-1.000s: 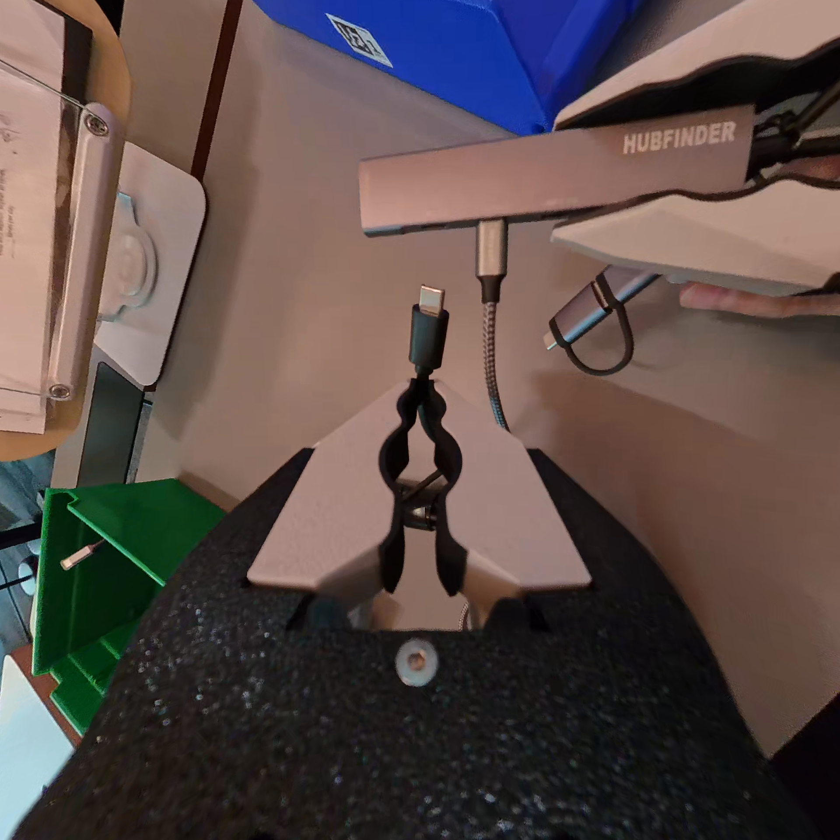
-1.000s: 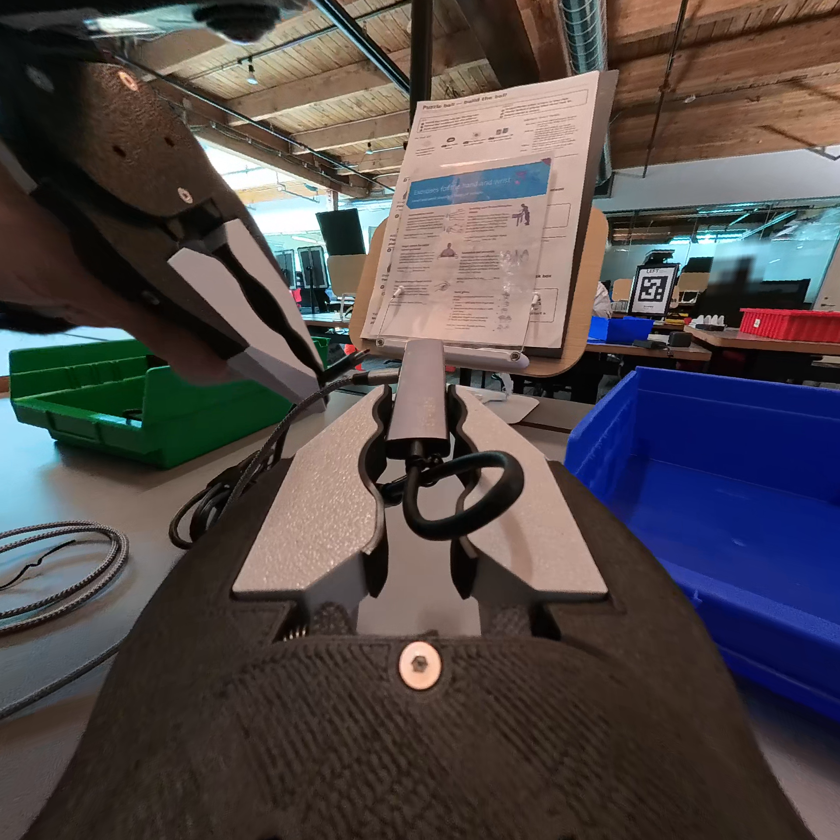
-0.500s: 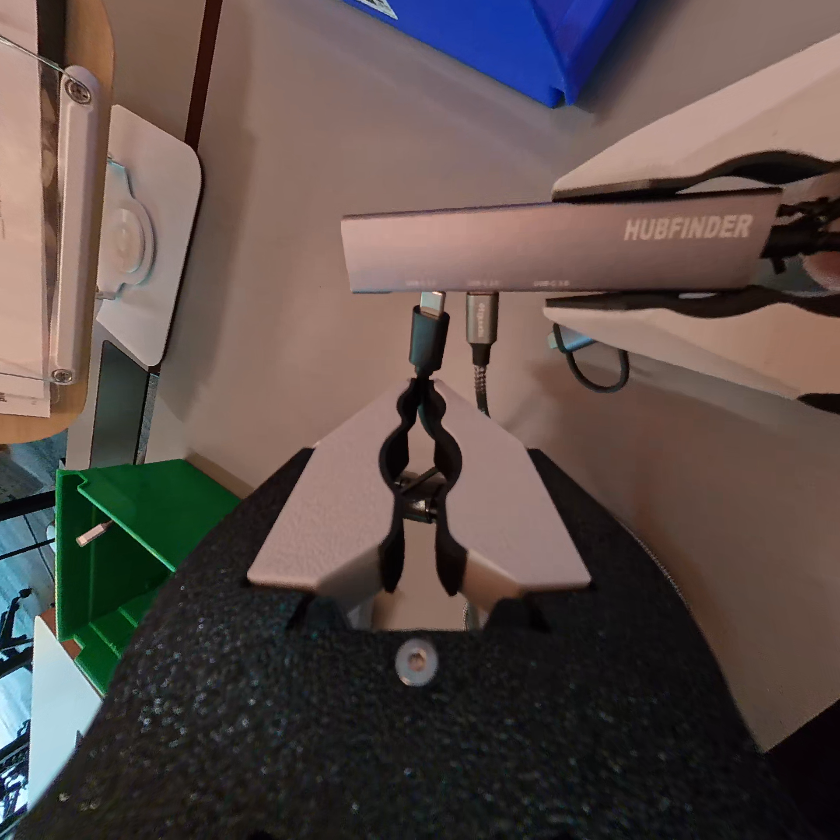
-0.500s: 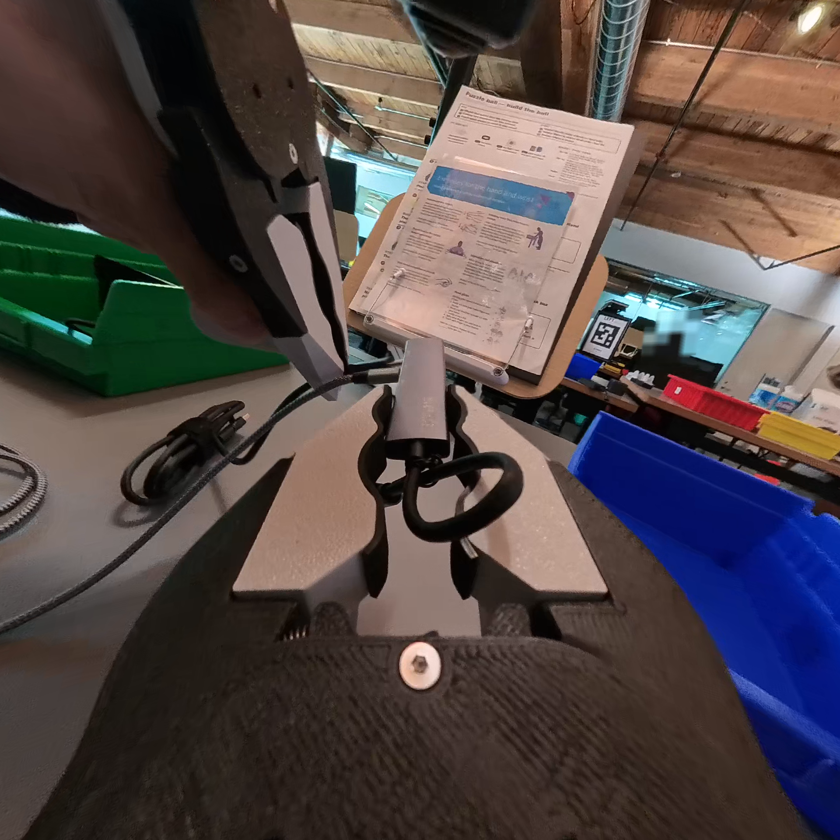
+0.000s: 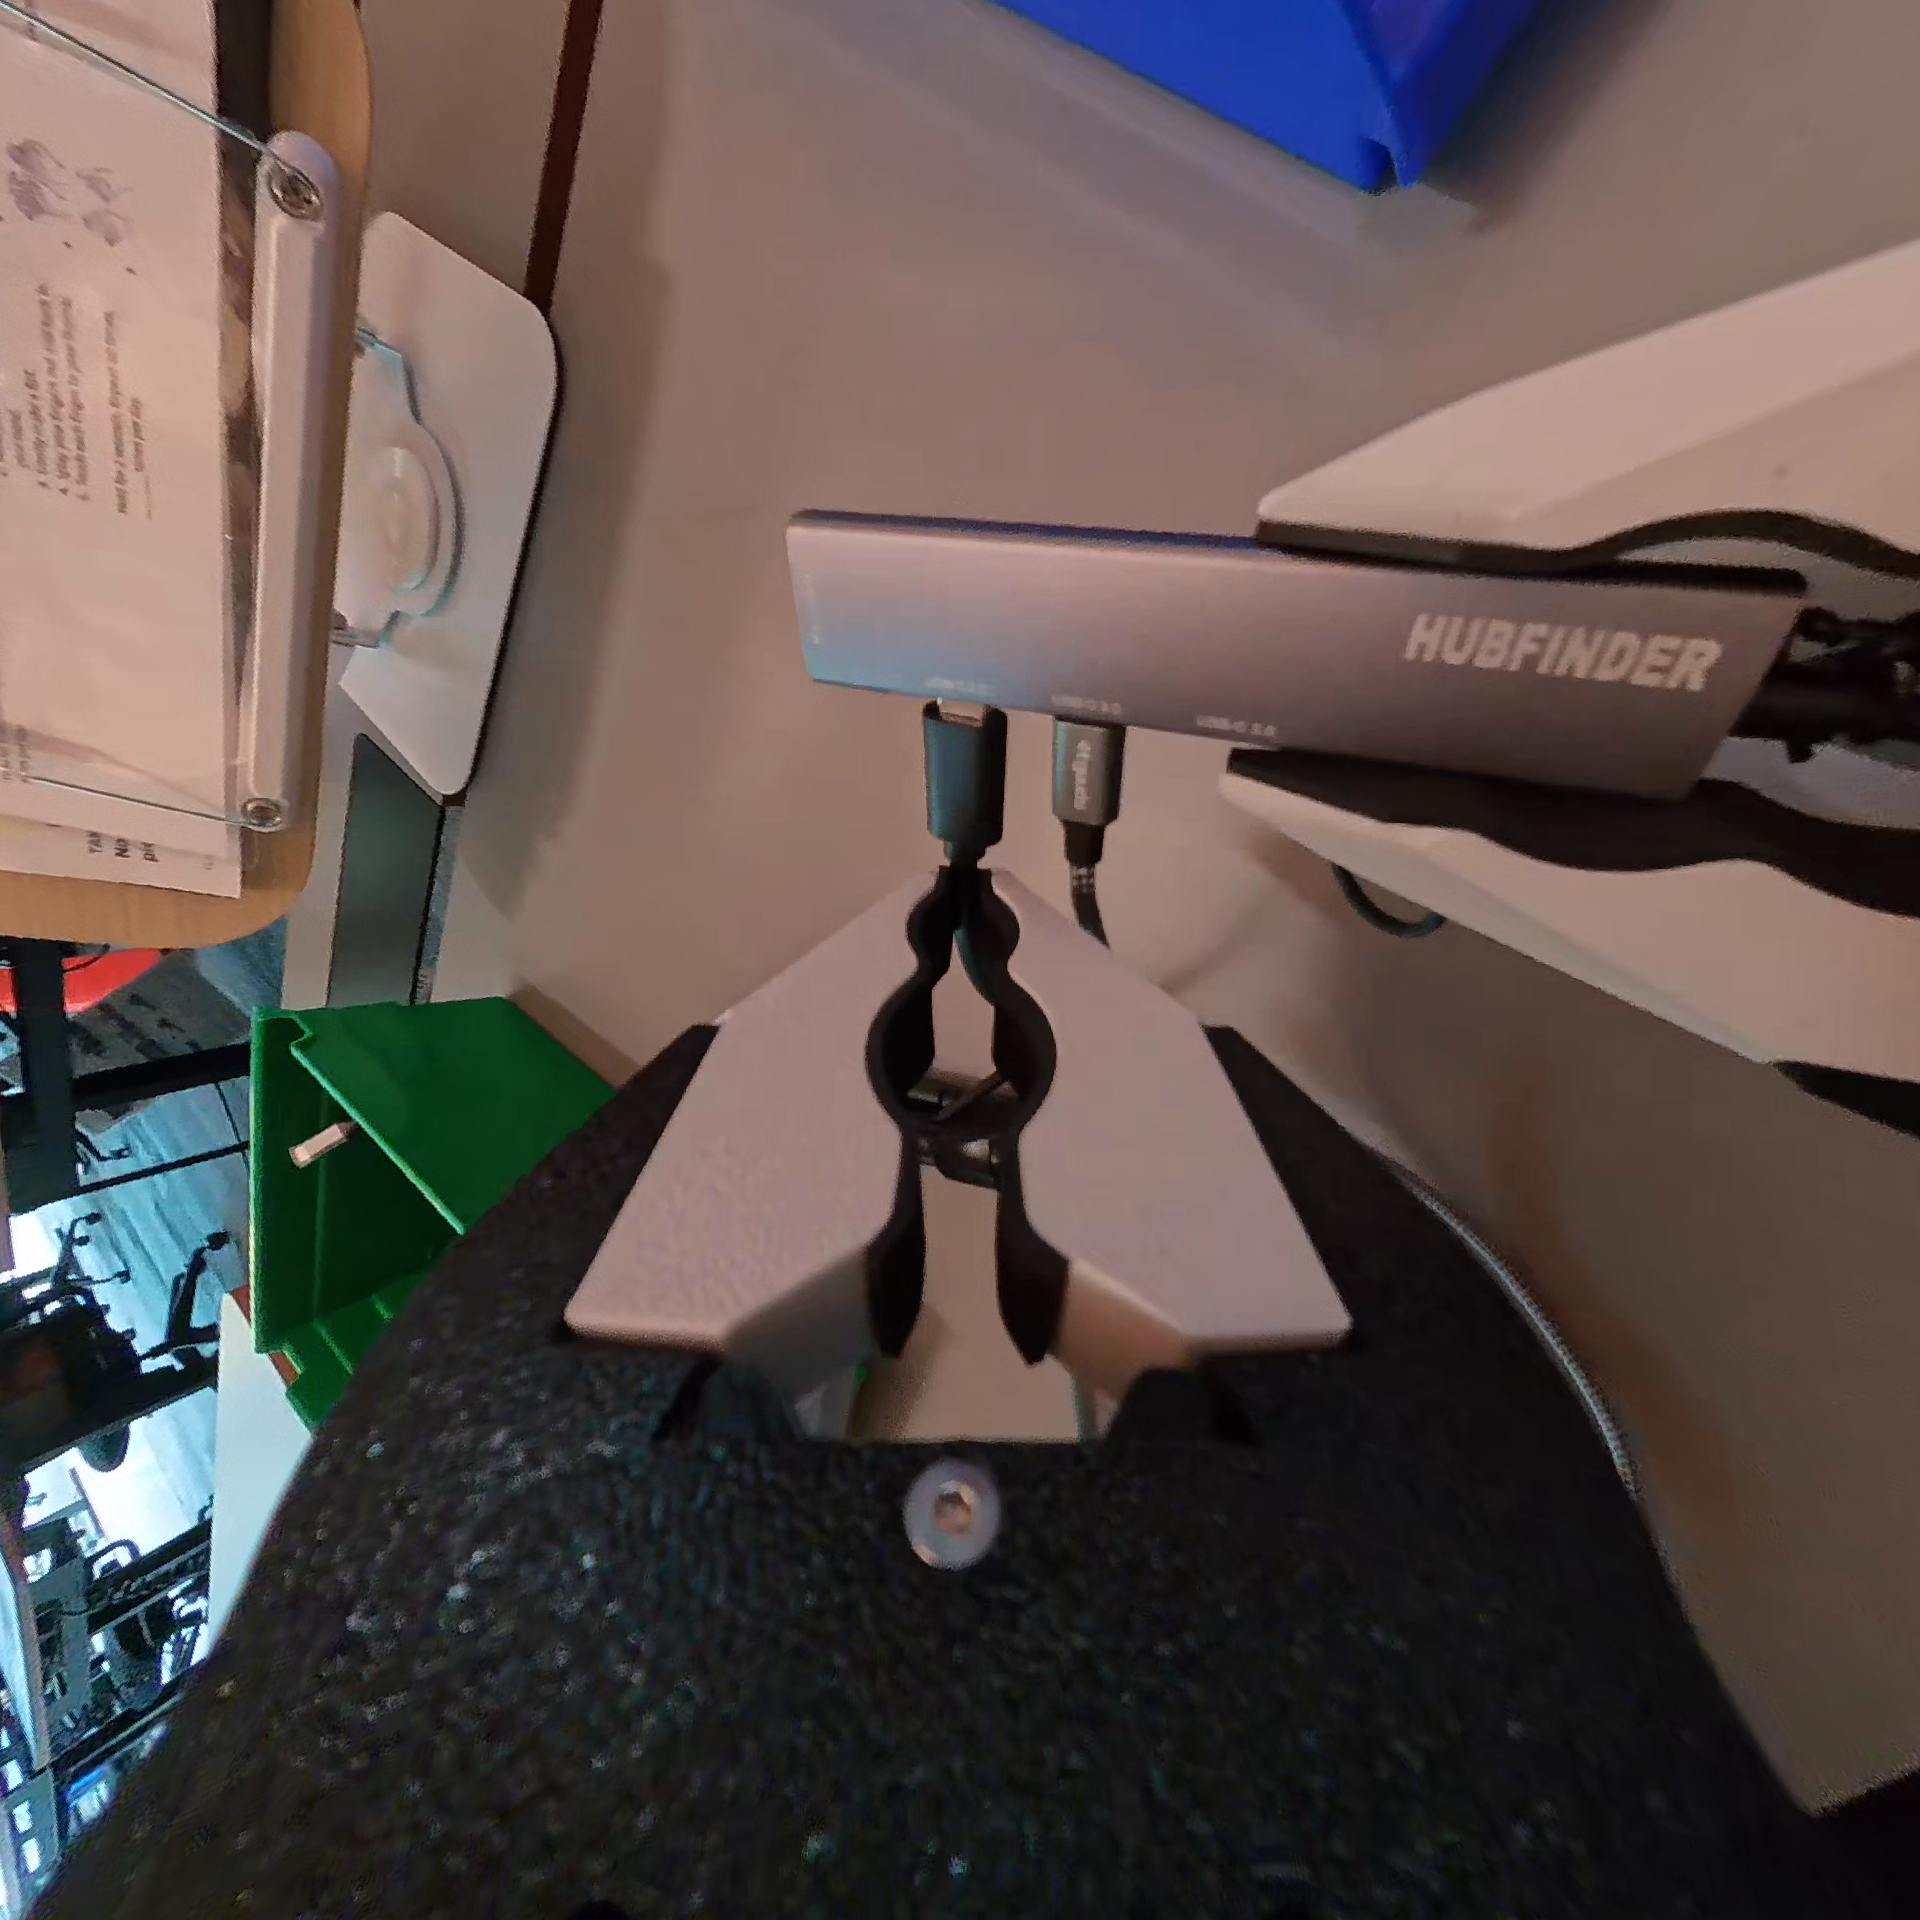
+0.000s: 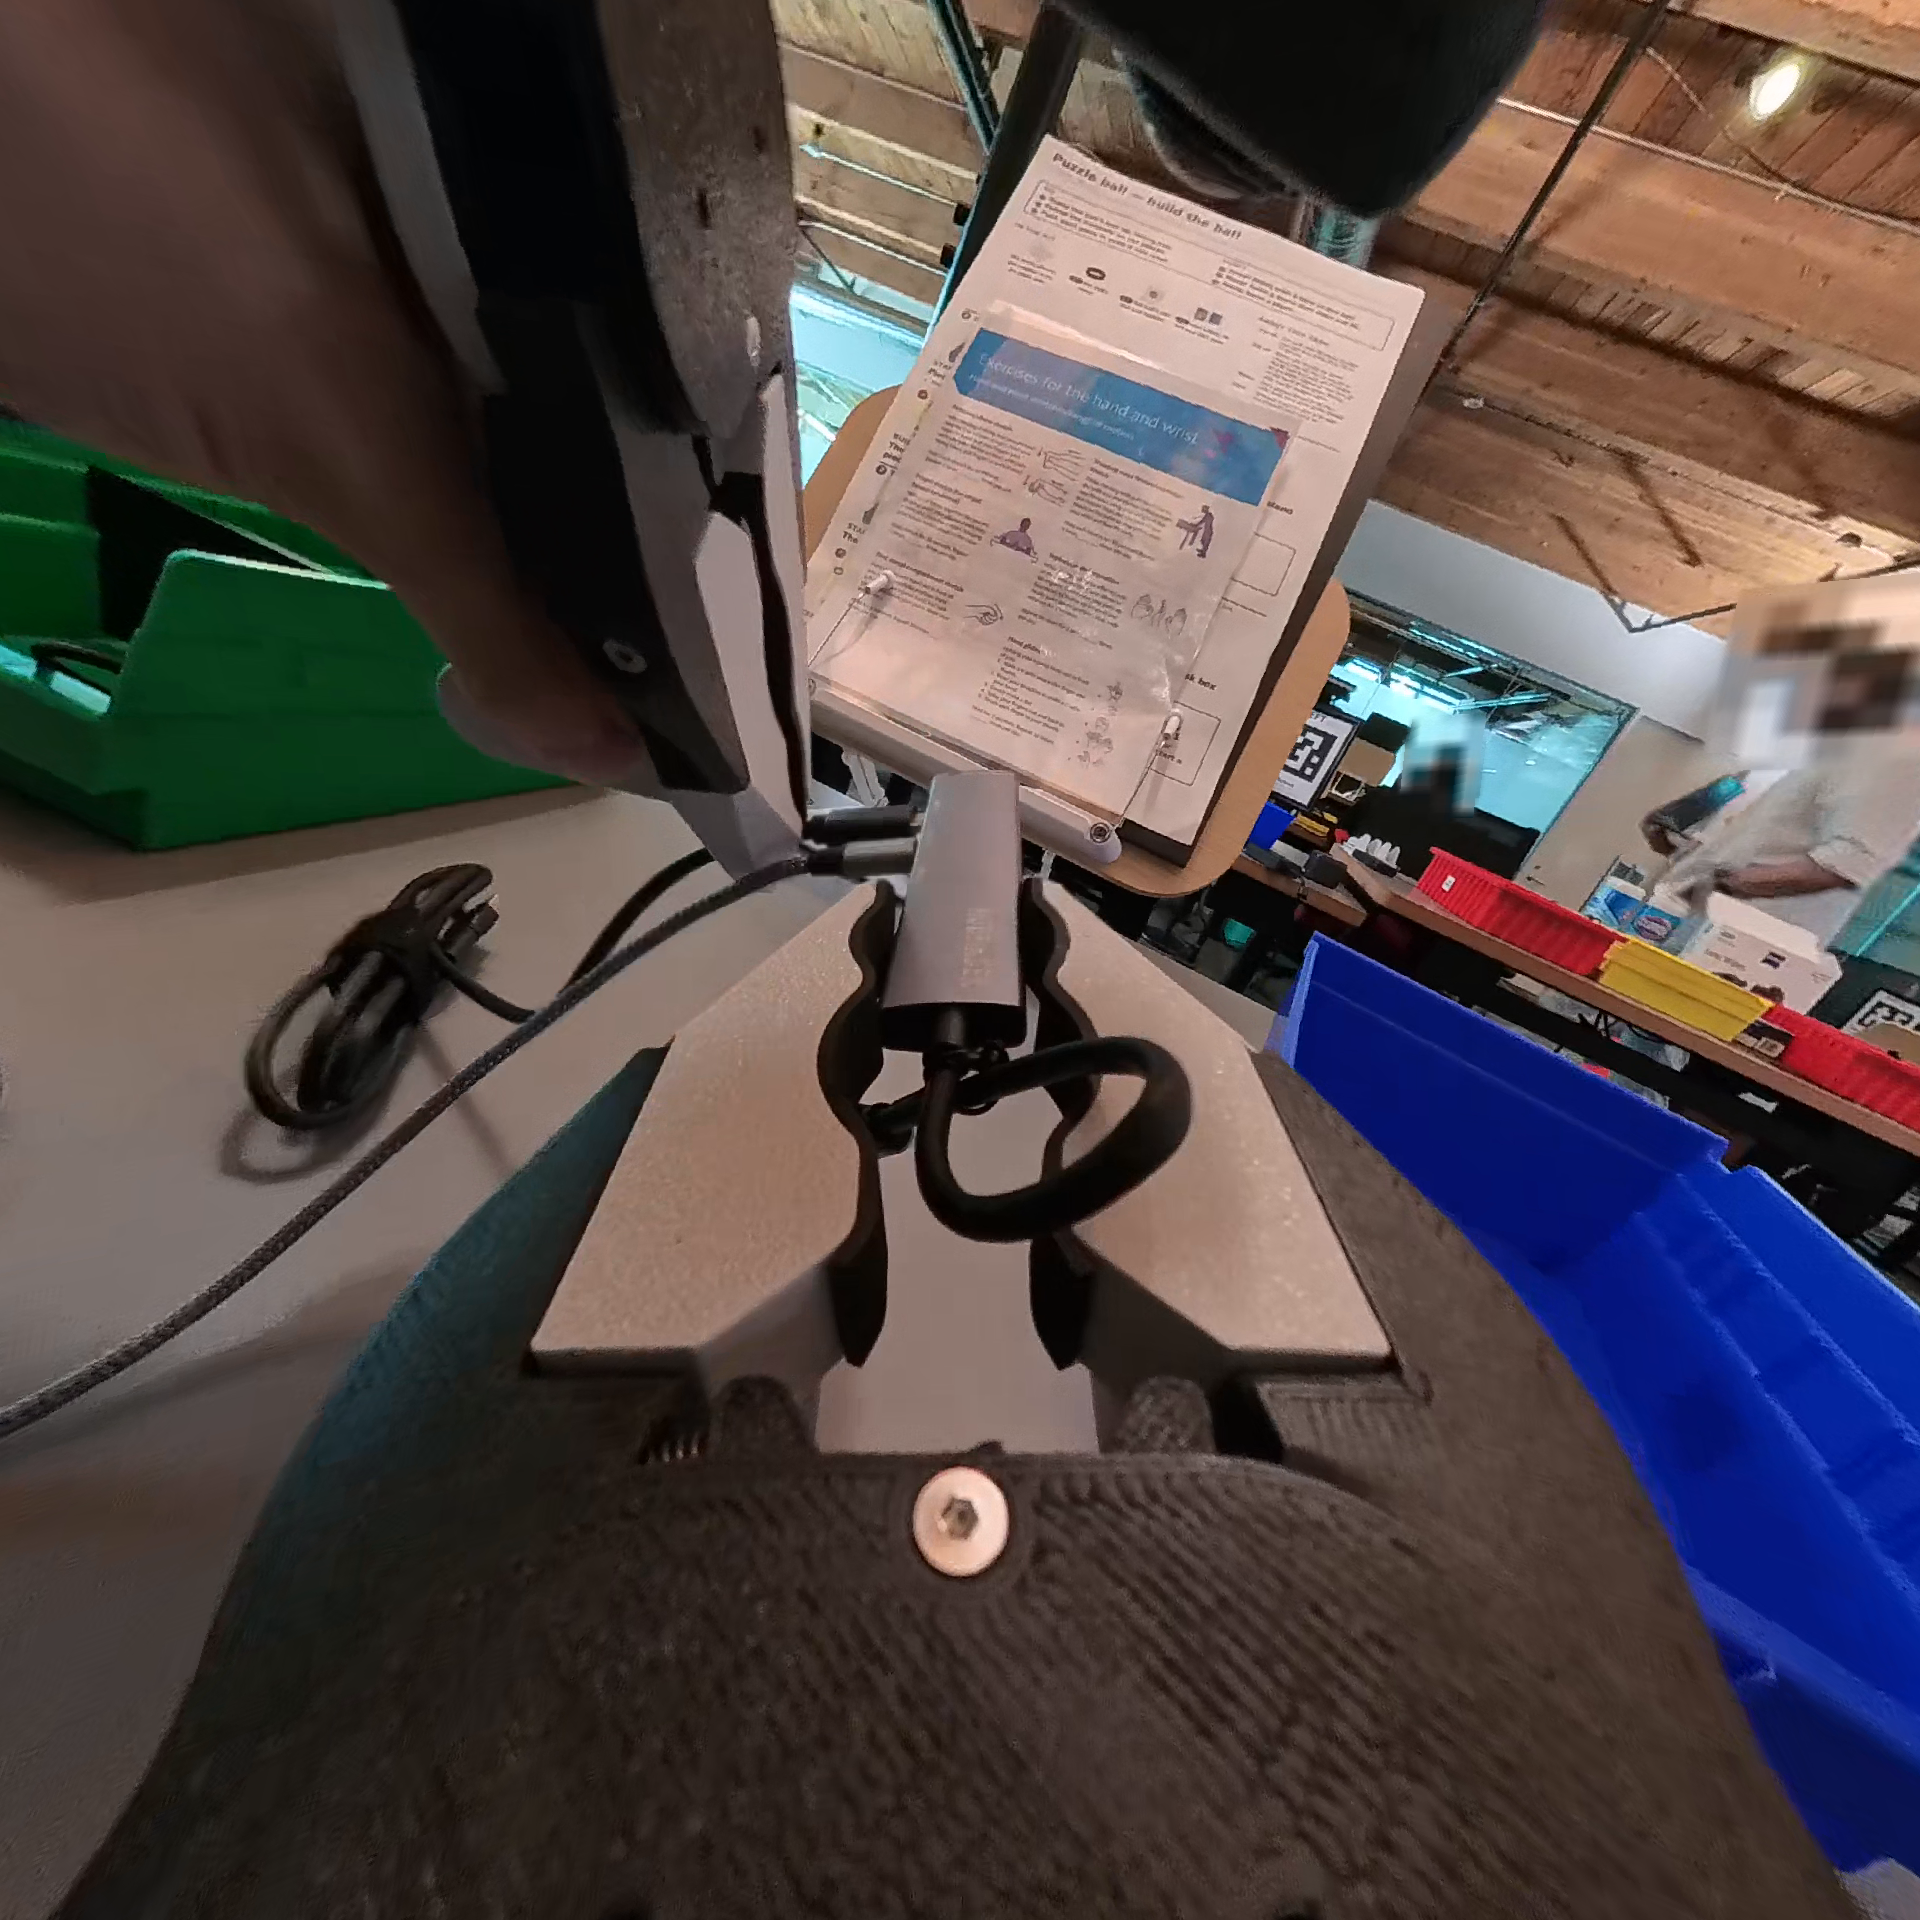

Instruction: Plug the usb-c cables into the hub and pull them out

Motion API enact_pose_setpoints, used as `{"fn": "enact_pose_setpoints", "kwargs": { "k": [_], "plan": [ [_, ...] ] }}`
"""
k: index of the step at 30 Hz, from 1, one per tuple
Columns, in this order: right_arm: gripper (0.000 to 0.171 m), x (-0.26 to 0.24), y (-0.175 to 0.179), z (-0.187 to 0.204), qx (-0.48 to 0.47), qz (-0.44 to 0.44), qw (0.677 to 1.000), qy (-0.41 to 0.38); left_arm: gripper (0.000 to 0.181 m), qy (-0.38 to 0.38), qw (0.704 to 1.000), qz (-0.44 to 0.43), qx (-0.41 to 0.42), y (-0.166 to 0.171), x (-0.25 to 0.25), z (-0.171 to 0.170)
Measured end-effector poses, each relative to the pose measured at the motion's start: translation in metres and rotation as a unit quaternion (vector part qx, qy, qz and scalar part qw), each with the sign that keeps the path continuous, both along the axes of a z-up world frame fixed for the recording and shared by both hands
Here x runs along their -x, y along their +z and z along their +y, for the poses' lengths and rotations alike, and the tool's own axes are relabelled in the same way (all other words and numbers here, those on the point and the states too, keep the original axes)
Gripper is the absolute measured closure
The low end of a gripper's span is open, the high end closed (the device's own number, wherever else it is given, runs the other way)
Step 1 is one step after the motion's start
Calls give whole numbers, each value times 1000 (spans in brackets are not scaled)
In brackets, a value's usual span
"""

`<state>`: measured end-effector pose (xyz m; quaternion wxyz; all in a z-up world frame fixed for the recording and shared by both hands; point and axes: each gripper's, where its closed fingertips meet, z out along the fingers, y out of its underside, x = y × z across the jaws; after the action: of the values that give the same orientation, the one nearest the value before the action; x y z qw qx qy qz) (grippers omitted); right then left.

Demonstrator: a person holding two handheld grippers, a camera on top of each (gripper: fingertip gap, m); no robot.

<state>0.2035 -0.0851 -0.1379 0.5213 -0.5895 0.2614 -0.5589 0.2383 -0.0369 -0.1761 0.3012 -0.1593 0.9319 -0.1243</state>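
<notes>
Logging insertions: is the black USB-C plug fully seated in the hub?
Not fully. The black USB-C plug shows bare metal below the hub; the left gripper grips its cable.

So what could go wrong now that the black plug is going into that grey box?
The black plug is only partly in the hub; its metal tip still shows, so a crooked push might jam or bend it. The left gripper pinches just the thin cable under the plug, so it could buckle or slip. The grey plug sits right beside it and might get knocked.
</notes>
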Motion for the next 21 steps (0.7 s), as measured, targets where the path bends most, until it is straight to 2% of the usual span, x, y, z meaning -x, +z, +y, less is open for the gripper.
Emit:
{"fn": "enact_pose_setpoints", "kwargs": {
  "k": [3, 6, 9, 13, 18, 21],
  "plan": [
    [148, -1, 2, -7, -20, 5, 1000, -5, 181, -17, 999, -19, 24, 4, -2, -7],
    [148, -3, 2, -15, -71, 21, 997, 16, 180, -63, 993, -34, 96, 9, -2, -20],
    [147, -4, 3, -21, -141, 37, 988, 58, 180, -122, 973, -34, 193, 15, 4, -31],
    [147, -2, 7, -20, -175, 36, 980, 84, 176, -134, 946, -3, 295, 22, 10, -31],
    [147, 0, 7, -15, -182, 39, 977, 101, 168, -138, 933, 0, 333, 23, 11, -27],
    [148, 1, 7, -13, -185, 40, 976, 107, 177, -139, 936, 5, 323, 18, 14, -26]
  ]
}}
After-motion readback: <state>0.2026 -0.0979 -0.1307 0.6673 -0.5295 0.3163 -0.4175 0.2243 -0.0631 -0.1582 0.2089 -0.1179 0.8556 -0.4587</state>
